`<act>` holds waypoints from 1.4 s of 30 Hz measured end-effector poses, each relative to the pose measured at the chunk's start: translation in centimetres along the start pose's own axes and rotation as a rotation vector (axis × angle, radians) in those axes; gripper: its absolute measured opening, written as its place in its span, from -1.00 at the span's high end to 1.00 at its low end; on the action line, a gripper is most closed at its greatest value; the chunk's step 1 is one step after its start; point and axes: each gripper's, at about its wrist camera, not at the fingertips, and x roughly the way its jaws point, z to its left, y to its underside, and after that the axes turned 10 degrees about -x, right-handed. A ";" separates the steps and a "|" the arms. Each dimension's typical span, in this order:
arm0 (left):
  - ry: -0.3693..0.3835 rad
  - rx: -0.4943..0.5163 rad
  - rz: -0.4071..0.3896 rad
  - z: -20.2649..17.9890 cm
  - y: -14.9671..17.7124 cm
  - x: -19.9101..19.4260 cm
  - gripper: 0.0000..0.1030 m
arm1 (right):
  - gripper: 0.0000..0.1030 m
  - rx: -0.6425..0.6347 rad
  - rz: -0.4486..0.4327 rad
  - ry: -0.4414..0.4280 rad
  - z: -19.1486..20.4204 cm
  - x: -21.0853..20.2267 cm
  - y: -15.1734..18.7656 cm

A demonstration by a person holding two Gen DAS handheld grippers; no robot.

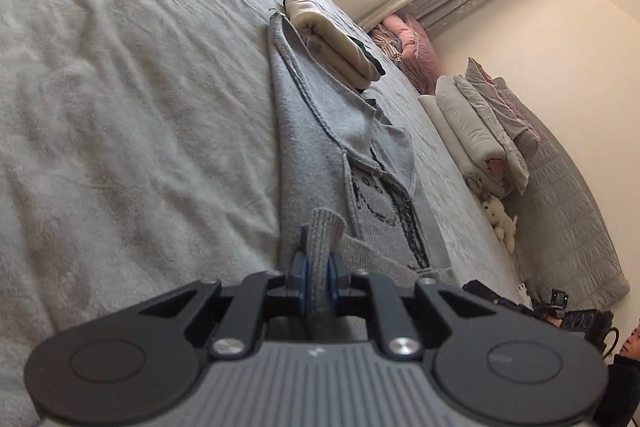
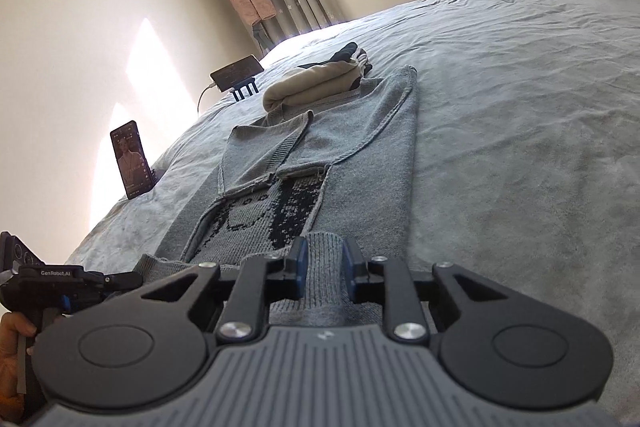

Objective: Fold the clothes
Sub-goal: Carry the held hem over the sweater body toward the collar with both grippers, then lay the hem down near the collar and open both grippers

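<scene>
Lying lengthwise on the bed (image 2: 520, 147), the grey sweater (image 2: 352, 147) has both sleeves turned in over its patterned front, and a folded beige garment (image 2: 316, 85) sits just past its far end. The left gripper (image 1: 319, 267) is clamped tight on the ribbed hem; the right gripper (image 2: 323, 269) straddles that hem, jaws part-closed, grip uncertain. By the look, the lengthwise fold is in hand: the next move likely calls for carrying both corners evenly toward the collar.
</scene>
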 end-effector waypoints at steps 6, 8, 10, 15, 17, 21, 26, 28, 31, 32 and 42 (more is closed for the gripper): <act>0.003 0.042 -0.007 -0.5 -0.2 -0.1 0.33 | 0.42 0.075 0.015 -0.008 -1.2 0.2 0.1; -0.007 0.087 -0.002 -1.1 -0.1 0.1 0.34 | 0.40 0.067 0.030 -0.010 -1.1 0.5 0.1; -0.009 0.128 0.012 -1.6 0.0 0.4 0.40 | 0.39 0.053 0.047 -0.019 -0.8 0.9 0.2; 0.061 0.167 0.099 -2.0 0.1 1.1 0.87 | 0.68 -0.052 0.070 -0.018 0.7 1.7 0.3; 0.216 0.127 0.102 -2.0 -0.1 0.4 0.87 | 0.81 -0.062 0.039 -0.014 0.9 1.3 0.0; 0.219 0.008 0.017 -1.2 -2.0 0.1 0.87 | 0.81 -0.022 -0.056 0.007 0.5 0.3 -0.9; -0.014 -0.036 0.037 1.2 -2.7 3.3 0.86 | 0.83 -0.048 -0.013 0.053 0.2 2.5 -1.5; -0.012 0.004 0.026 0.3 -2.8 3.1 0.86 | 0.83 -0.068 -0.007 0.068 0.3 3.0 -1.6; 0.011 0.026 0.008 -0.2 -3.1 3.0 0.86 | 0.84 -0.098 0.002 0.091 0.3 3.9 -1.6; 0.021 0.023 0.004 -0.2 -3.3 3.2 0.86 | 0.84 -0.105 0.002 0.099 0.3 4.1 -1.7; 0.072 -0.028 -0.048 -0.3 -6.8 5.7 0.86 | 0.84 -0.051 -0.060 0.135 -1.2 6.2 -4.0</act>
